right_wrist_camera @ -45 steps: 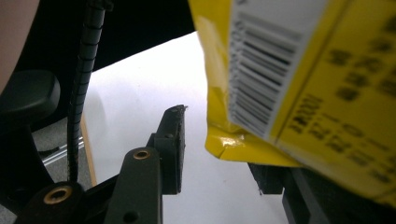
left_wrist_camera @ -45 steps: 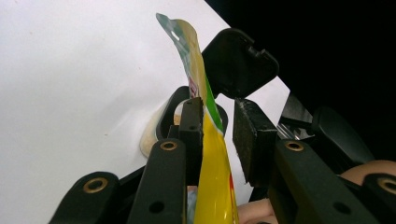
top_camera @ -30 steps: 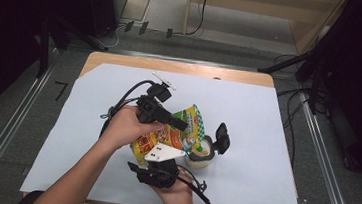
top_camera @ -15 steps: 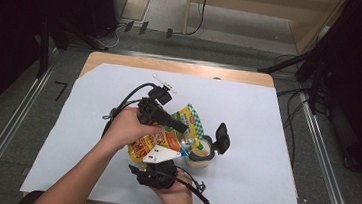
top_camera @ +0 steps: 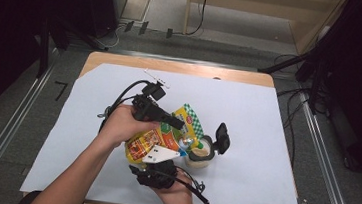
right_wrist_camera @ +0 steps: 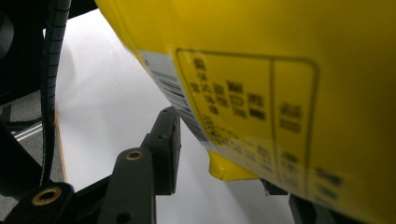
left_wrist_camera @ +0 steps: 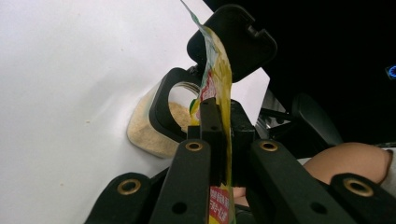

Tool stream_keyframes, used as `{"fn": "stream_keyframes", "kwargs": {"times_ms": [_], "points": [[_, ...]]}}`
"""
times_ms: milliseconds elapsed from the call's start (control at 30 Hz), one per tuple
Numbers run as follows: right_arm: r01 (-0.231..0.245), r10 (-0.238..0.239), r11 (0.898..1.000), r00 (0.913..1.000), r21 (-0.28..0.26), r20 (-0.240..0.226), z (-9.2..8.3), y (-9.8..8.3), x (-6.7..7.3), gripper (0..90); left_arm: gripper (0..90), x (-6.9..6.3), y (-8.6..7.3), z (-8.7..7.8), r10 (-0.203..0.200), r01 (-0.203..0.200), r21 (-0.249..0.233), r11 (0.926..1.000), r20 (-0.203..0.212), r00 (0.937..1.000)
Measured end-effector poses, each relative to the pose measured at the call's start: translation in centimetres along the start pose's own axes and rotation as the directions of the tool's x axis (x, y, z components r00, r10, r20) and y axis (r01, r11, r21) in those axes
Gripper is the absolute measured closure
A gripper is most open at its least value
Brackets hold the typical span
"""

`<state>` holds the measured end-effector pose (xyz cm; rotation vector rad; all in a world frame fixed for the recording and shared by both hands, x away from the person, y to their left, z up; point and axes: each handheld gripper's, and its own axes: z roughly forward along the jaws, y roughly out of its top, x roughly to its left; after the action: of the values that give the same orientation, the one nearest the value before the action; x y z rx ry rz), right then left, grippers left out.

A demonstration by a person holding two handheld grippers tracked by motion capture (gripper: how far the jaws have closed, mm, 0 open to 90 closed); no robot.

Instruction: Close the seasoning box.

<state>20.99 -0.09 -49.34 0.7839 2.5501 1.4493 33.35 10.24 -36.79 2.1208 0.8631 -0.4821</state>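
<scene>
Just closed: left gripper (left_wrist_camera: 219, 135) jaws, now pinching thin edge of glossy yellow printed snack pouch (top_camera: 158, 139), tilted over open clear plastic jar (top_camera: 201, 153) with black flip lid on white table sheet (top_camera: 262, 120). Right gripper (top_camera: 158, 174) under pouch's lower end, jaws partly apart; grip unclear.
</scene>
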Motion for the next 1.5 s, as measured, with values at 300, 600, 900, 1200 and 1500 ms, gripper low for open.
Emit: {"fn": "stream_keyframes", "kwargs": {"times_ms": [300, 600, 900, 1200, 1500], "points": [[-0.011, 0.011, 1.000, 0.9999, -0.007, 0.007, -0.2, 0.1, -0.3, 56.0, 89.6, 0.1, -0.1, -1.0, 0.015, -0.015, 0.002, 0.9999, -0.016, 0.9997], [-0.019, 0.019, 1.000, 0.9996, -0.001, 0.021, -0.2, 0.0, -0.5, 54.1, 90.0, 0.5, -0.3, -1.9, 0.010, -0.010, -0.001, 0.9999, 0.005, 0.9999], [-0.026, 0.026, 1.000, 0.9990, -0.007, 0.036, -0.3, 0.0, -0.8, 50.6, 90.0, 1.4, -0.7, -3.5, 0.018, -0.017, -0.016, 0.9997, 0.072, 0.9973], [-0.030, 0.031, 0.999, 0.9984, -0.016, 0.048, -0.4, 0.0, -0.9, 49.1, 90.0, 1.8, -1.0, -5.0, 0.023, -0.019, -0.047, 0.9987, 0.097, 0.9950], [-0.030, 0.032, 0.999, 0.9977, -0.033, 0.061, -0.7, 0.0, -1.1, 48.4, 90.0, 1.8, -1.2, -6.0, 0.041, -0.031, -0.073, 0.9968, 0.137, 0.9898]]}}
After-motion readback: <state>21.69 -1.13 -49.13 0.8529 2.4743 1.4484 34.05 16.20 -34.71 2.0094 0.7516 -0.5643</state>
